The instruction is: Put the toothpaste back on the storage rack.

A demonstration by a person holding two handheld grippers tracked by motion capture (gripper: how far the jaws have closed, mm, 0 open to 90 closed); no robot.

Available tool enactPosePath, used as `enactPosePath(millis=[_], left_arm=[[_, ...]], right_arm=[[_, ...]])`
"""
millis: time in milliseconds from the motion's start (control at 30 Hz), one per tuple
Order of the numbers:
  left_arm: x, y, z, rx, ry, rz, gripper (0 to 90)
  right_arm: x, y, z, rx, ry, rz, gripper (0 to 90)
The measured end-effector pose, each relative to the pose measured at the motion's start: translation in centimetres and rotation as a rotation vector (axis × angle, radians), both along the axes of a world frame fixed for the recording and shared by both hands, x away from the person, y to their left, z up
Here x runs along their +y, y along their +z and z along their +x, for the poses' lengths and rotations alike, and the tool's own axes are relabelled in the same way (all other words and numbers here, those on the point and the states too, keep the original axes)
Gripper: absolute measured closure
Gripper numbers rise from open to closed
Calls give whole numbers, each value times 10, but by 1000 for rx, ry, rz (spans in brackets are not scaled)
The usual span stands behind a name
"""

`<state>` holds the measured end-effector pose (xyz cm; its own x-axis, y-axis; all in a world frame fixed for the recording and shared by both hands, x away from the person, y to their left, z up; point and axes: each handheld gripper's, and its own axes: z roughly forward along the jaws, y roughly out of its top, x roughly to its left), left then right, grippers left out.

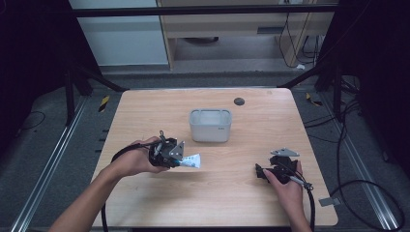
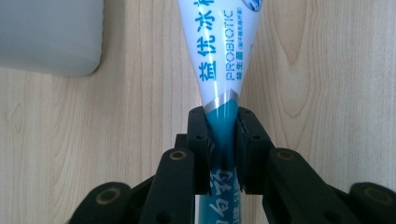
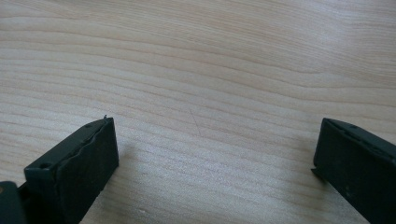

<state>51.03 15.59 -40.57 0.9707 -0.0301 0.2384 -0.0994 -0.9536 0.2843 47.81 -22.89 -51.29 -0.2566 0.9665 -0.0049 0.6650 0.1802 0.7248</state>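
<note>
A white and teal toothpaste tube (image 2: 223, 60) with blue print sticks out ahead of my left gripper (image 2: 223, 140), whose black jaws are shut on its teal end. In the high view the left gripper (image 1: 180, 162) is held just above the table at centre left, and the tube (image 1: 192, 161) points right from it. A grey open bin (image 1: 210, 125) stands behind it near the table's middle; its corner (image 2: 51, 37) shows at upper left in the left gripper view. My right gripper (image 1: 258, 171) rests low at the table's right, and its jaws (image 3: 215, 163) are open over bare wood.
The wooden table (image 1: 217, 193) has a small dark round cap (image 1: 239, 101) near its far edge. Cables lie on the floor to the right (image 1: 367, 188). Metal rails run along the floor on both sides of the table.
</note>
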Motion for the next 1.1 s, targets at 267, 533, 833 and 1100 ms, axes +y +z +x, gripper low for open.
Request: enactPosePath(millis=[267, 533, 833, 1100], left_arm=[[-6, 6, -2, -24, 29, -35, 775], [-13, 10, -2, -58, 65, -48, 775], [-18, 17, -1, -99, 130, -105, 776], [-22, 19, 0, -133, 193, -148, 776]], right_arm=[[0, 0, 0, 0, 0, 0, 4], [0, 0, 0, 0, 0, 0, 4], [0, 0, 0, 0, 0, 0, 3], [0, 0, 0, 0, 0, 0, 3]])
